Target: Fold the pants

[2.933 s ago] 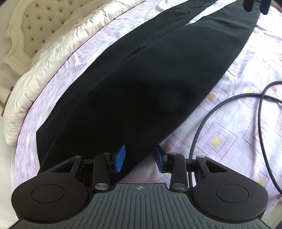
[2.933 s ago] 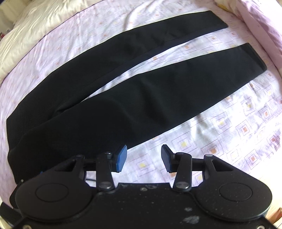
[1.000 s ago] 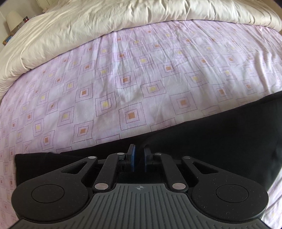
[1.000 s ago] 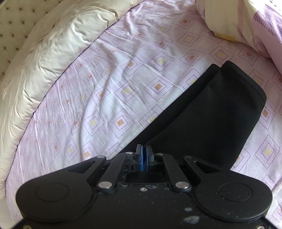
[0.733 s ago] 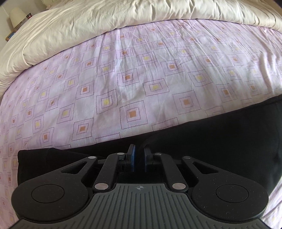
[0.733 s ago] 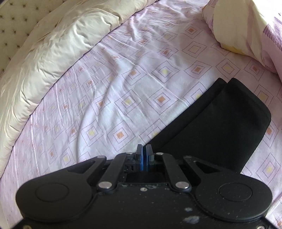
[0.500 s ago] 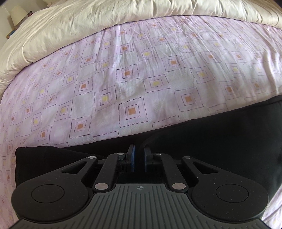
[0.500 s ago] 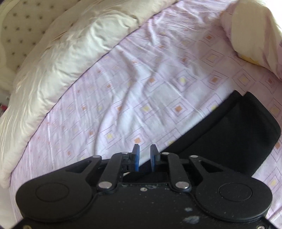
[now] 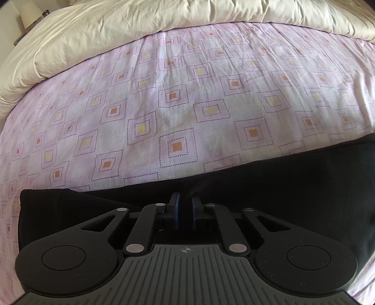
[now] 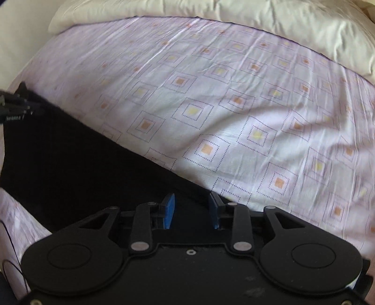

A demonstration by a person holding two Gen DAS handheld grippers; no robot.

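Observation:
The black pants (image 9: 293, 178) lie folded lengthwise on the pink patterned bed sheet (image 9: 178, 98), across the bottom of the left wrist view. My left gripper (image 9: 184, 206) is shut on a raised fold of the pants at their far edge. In the right wrist view the pants (image 10: 70, 159) run from the left edge down to my right gripper (image 10: 191, 208), which is open and empty just above the cloth. The left gripper also shows at the far left of the right wrist view (image 10: 14, 108), at the pants' end.
A cream duvet (image 9: 140, 25) is bunched along the far side of the bed, also in the right wrist view (image 10: 269, 25). A lamp (image 9: 28, 14) stands at the top left. A thin cable (image 10: 11, 246) lies at the lower left.
My right gripper has opened, let go of the pants leg and swung left along the pants. My left gripper has stayed shut on the fold, almost still.

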